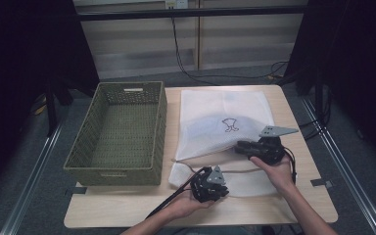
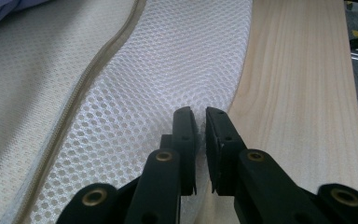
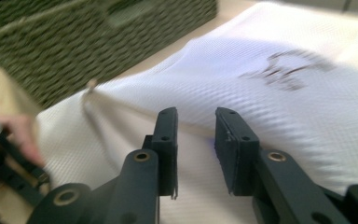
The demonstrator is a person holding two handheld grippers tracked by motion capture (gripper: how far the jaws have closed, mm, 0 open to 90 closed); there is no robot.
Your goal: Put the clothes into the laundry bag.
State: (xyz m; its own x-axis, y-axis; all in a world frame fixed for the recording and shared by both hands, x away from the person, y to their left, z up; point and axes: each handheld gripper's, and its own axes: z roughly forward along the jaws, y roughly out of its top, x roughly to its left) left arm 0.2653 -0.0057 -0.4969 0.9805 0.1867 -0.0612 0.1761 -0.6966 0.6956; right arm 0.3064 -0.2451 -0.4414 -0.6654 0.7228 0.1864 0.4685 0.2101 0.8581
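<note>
One white mesh laundry bag [image 1: 220,120], one green woven basket [image 1: 122,132], one wooden table [image 1: 303,196], two handheld grippers

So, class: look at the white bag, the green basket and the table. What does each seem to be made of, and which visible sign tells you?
White bag: seemingly a soft synthetic mesh, matte; the left gripper view shows small open holes.
Green basket: woven strands, perhaps paper cord or wicker; its walls show a plaited texture.
Table: light wood or wood-look laminate, smooth; long grain lines run along it.
</note>
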